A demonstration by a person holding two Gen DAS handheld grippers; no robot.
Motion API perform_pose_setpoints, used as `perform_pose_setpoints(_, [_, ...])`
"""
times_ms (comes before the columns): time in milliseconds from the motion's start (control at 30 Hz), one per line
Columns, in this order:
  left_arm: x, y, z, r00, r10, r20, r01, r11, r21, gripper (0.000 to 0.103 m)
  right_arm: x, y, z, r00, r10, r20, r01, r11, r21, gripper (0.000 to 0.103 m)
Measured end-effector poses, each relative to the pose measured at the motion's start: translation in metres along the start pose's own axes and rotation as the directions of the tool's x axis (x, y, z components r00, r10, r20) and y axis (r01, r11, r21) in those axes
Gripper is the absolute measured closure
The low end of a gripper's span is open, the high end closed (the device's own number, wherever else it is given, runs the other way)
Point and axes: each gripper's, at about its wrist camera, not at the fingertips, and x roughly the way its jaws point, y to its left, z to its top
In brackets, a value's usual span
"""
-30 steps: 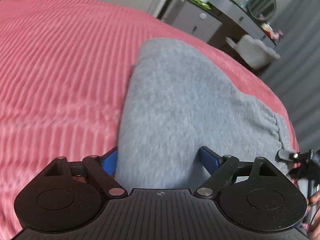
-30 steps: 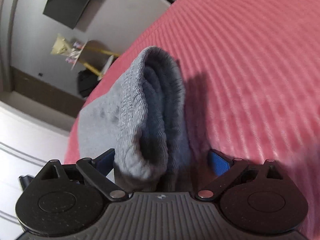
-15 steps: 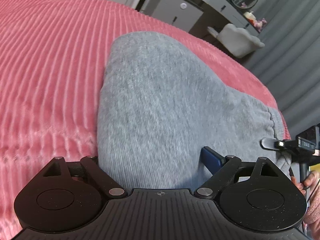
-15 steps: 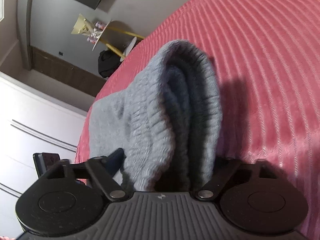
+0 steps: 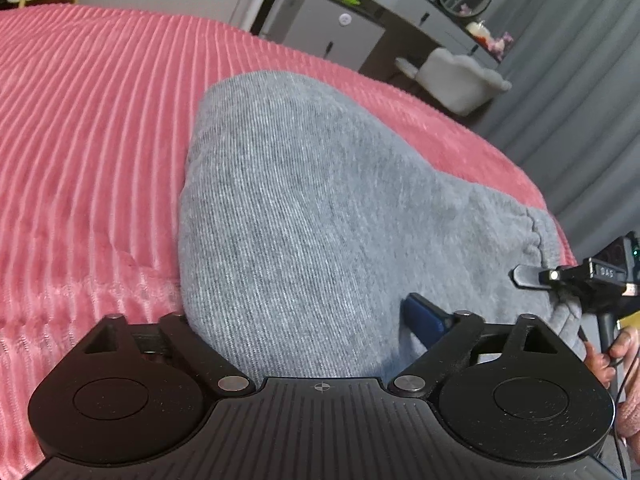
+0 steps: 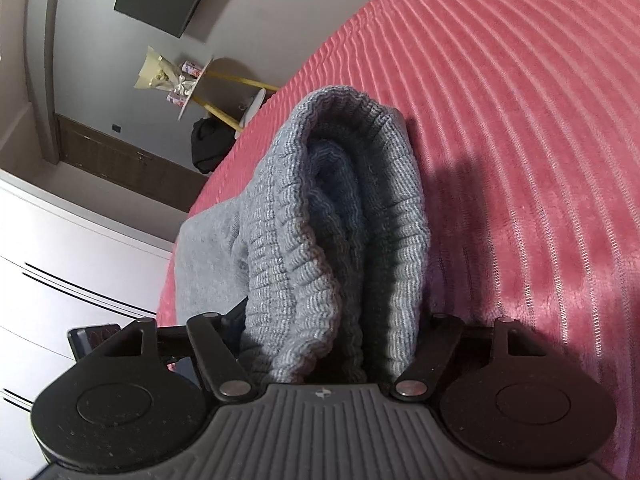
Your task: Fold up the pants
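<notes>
Both left fingers [image 5: 424, 316] and right fingers [image 5: 526, 276], just closing, clamp grey pants [image 5: 320, 220] on pink bedspread [image 5: 80, 120]; dresser [image 5: 332, 32] beyond.

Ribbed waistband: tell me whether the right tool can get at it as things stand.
Yes, it seems so. The waistband of the grey pants already sits bunched between the right tool's fingers, which have just been closing around it. Nothing on the pink bedspread blocks the way.

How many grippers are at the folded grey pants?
2. The left gripper straddles the plain end of the folded grey knit pants on the pink ribbed bedspread; the right gripper, jaws just closing, clamps their ribbed waistband end.
</notes>
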Motion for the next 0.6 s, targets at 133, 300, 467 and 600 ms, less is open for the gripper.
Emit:
perform_pose_setpoints(133, [0.0, 0.01, 0.0, 0.999, -0.032, 0.011, 0.033, 0.998, -0.045, 0.023, 0.002, 0.001, 0.001, 1.0, -0.016, 0.004, 0.017, 0.999, -0.039, 0.037])
perform_pose_setpoints(300, [0.003, 0.006, -0.001, 1.0, -0.008, 0.018, 0.009, 1.0, -0.018, 0.019, 0.007, 0.006, 0.003, 0.999, -0.035, -0.013, 0.034, 0.997, -0.064, 0.037])
perform_pose_setpoints(467, [0.003, 0.006, -0.003, 0.999, -0.004, 0.035, 0.005, 0.999, -0.042, 0.019, 0.013, 0.013, 0.008, 0.998, -0.054, -0.041, 0.052, 0.998, -0.047, 0.032])
perform_pose_setpoints(600, [0.0, 0.006, -0.006, 0.999, 0.0, 0.051, 0.002, 0.999, -0.05, 0.022, 0.018, 0.018, 0.011, 0.997, -0.057, -0.053, 0.055, 0.998, -0.037, 0.023])
